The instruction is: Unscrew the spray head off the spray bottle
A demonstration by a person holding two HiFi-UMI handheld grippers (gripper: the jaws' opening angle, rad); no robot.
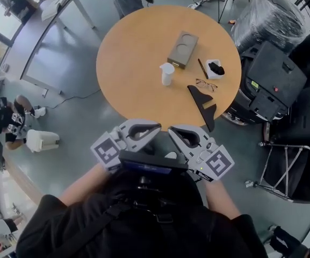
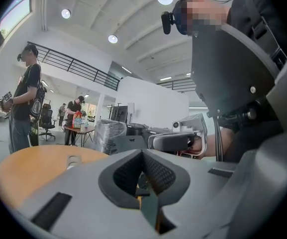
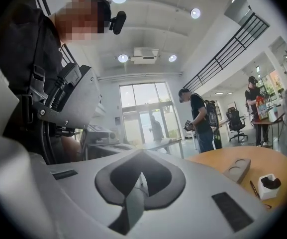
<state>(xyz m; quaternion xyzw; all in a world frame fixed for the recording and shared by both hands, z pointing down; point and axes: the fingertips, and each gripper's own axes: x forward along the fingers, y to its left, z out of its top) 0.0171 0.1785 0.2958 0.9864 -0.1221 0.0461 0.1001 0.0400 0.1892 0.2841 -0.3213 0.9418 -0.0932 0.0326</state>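
Nothing is unscrewed yet. Your left gripper [image 1: 153,130] and right gripper [image 1: 175,133], both shut and empty, hover at the round wooden table's [image 1: 128,90] near edge. The small white plastic spray bottle [image 1: 167,73] stands mid-table, apparently with its head on.

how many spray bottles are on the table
1: the white spray bottle stands upright near the middle of the round table, beside the grey tray. No other shows.

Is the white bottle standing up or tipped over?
Standing up: the spray bottle sits on its base on the round table.
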